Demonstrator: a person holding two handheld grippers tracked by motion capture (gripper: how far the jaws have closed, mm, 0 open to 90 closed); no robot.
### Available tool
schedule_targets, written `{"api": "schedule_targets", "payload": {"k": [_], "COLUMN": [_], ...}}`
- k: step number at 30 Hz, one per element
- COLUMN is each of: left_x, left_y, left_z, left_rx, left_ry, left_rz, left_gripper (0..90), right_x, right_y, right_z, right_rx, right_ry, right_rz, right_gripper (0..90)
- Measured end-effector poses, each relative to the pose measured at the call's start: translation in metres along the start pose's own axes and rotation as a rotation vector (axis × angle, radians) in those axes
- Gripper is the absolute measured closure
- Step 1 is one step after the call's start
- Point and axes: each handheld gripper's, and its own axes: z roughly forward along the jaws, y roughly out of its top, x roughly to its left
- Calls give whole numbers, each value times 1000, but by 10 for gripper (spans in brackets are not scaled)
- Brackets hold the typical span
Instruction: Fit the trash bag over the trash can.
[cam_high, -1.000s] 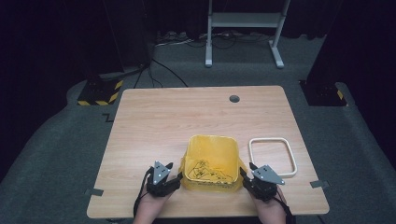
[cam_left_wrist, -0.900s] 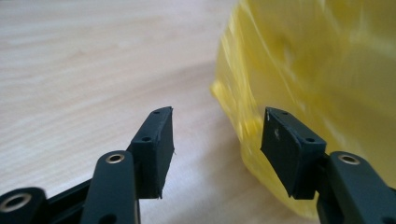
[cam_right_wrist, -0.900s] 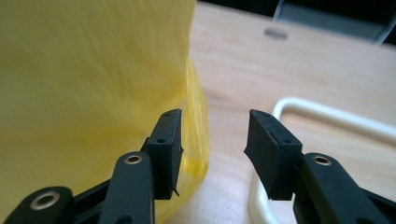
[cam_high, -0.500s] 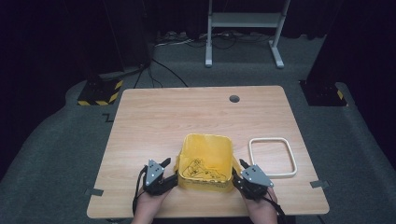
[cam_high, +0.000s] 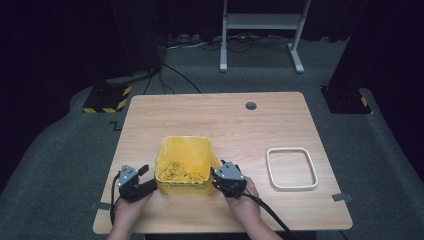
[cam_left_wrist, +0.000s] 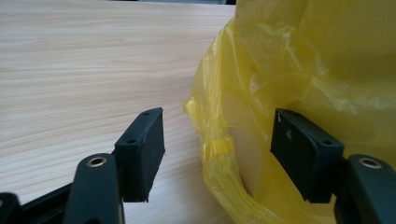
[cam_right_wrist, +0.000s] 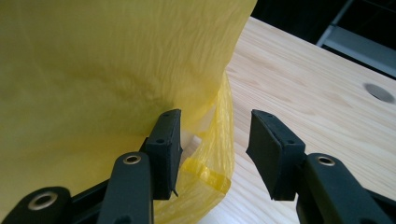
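A bin lined with a yellow plastic bag (cam_high: 183, 165) stands near the table's front edge, with dark markings showing inside it. My left gripper (cam_high: 148, 178) is at its left side. In the left gripper view its jaws have just been opening, and this gripper (cam_left_wrist: 219, 116) is open, with a loose fold of the yellow bag (cam_left_wrist: 219, 149) between the pads and not pinched. My right gripper (cam_high: 216, 176) sits at the bin's right side. It is open (cam_right_wrist: 215, 115), with the bag's hanging hem (cam_right_wrist: 212, 172) between its pads and one pad against the bag wall (cam_right_wrist: 116, 70).
A white rectangular frame (cam_high: 292, 168) lies flat on the wooden table (cam_high: 210, 120) to the right of the bin. A round cable hole (cam_high: 251, 106) is near the back edge. Dark floor, cables and a metal stand (cam_high: 260, 30) lie beyond the table.
The bin and both grippers have shifted to the left along the table's front. The left gripper's jaws now stand wider and slightly off the bin's side.
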Motion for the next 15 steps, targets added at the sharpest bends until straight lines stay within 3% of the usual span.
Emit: {"api": "schedule_targets", "payload": {"k": [3,6,11,15], "left_x": [16,24,33,37], "left_y": [-1,-1,-1,-1], "left_z": [-3,-5,-8,-11], "left_rx": [17,26,40,61], "left_ry": [22,38,54,68], "left_rz": [-10,0,-3,-20], "left_gripper": [338,335,320,277], "right_x": [12,22,29,25], "right_y": [6,10,13,13], "right_z": [13,22,30,27], "right_rx": [13,11,19,19], "right_ry": [10,26,41,36], "right_rz": [-28,-25,-28,-24], "right_gripper": [528,533,525,484]}}
